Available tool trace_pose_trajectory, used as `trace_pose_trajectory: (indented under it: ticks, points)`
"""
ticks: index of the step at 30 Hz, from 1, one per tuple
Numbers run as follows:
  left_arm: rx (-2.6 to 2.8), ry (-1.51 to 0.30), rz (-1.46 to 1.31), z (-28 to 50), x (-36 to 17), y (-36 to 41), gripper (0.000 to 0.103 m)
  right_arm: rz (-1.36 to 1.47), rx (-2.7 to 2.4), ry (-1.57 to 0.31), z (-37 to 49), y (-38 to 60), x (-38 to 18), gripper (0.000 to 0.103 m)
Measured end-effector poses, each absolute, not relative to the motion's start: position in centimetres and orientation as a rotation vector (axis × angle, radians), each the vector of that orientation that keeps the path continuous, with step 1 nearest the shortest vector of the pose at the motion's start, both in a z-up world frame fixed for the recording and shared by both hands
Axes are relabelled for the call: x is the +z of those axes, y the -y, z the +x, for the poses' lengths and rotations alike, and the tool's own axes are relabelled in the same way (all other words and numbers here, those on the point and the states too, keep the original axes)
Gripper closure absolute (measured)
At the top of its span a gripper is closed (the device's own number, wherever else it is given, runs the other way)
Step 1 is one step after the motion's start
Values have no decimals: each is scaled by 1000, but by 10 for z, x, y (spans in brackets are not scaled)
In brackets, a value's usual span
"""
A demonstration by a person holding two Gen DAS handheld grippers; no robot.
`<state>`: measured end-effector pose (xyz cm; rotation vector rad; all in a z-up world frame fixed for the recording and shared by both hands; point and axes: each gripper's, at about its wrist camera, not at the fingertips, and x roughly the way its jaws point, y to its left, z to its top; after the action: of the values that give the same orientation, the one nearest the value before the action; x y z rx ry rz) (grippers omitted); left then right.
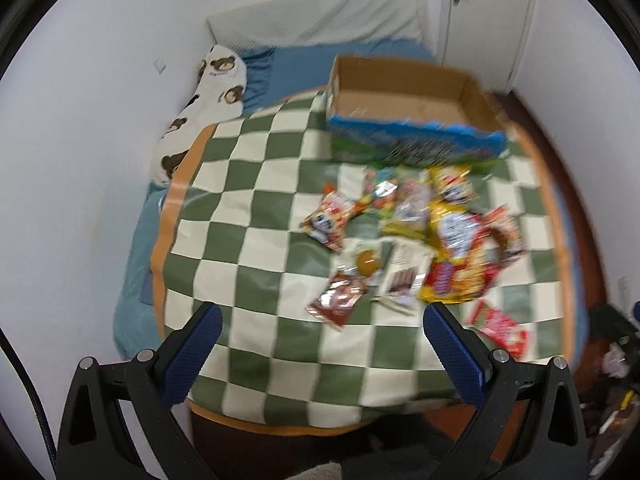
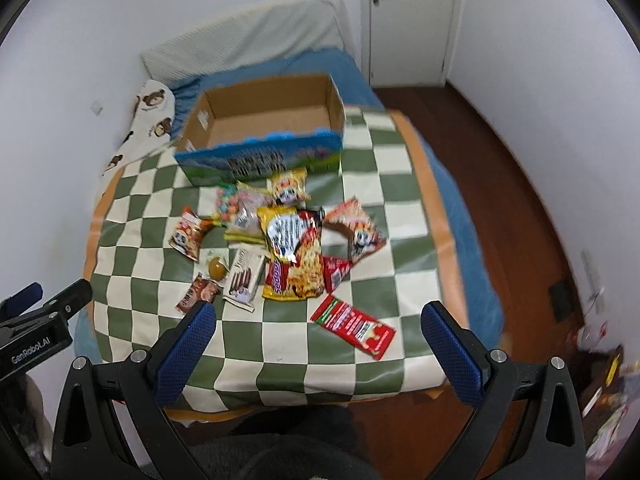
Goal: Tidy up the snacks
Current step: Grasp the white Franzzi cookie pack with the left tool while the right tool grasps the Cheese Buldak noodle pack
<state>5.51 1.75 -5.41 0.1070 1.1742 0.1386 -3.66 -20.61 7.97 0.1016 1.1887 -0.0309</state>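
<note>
White walls close in a small room with a dark reddish wooden floor. A bed with a blue sheet stands against the left wall, a green-and-cream checked blanket spread over it. A bear-print pillow and a pale cushion lie at its far end. A white door stands shut in the far wall.

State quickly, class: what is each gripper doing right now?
Left gripper: open, holding nothing.
Right gripper: open, holding nothing.
</note>
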Motion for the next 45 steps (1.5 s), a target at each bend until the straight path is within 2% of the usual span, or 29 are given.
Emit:
trace_pose_trajectory:
  ticks: [8,15,16,17,18,19,23,30,36,37,40,45]
  points:
    - [40,-1344,177,133,-170,-5,0,201,15,-1356,36,201,-35,0]
    - [-168,-1534,271,183,-284,54,13,226,54,-1434,64,206,-102,0]
    - [-177,-1551,281,185,-295,59,21,233,58,-1443,68,214,-114,0]
    - [-195,-1561,279,186,-303,62,22,239,64,-1451,71,221,-122,0]
    - [-213,-1553,285,187,-309,67,29,239,68,-1458,71,221,-125,0]
    - [-218,-1560,288,188,-313,69,46,238,75,-1465,75,225,-133,0]
    - [-148,-1546,234,185,-315,52,50,237,128,-1483,89,235,-159,0]
    - [41,-1553,8,186,-313,-12,50,252,163,-1500,110,218,-188,0]
    - [-2,-1570,-25,190,-318,-36,47,246,131,-1543,135,189,-232,0]
    - [-13,-1571,-21,188,-320,-36,47,237,128,-1558,137,184,-240,1]
    - [-58,-1586,4,184,-327,-31,45,183,60,-1590,141,178,-259,14]
    - [-144,-1638,-8,167,-337,-37,41,178,51,-1688,136,180,-272,16]
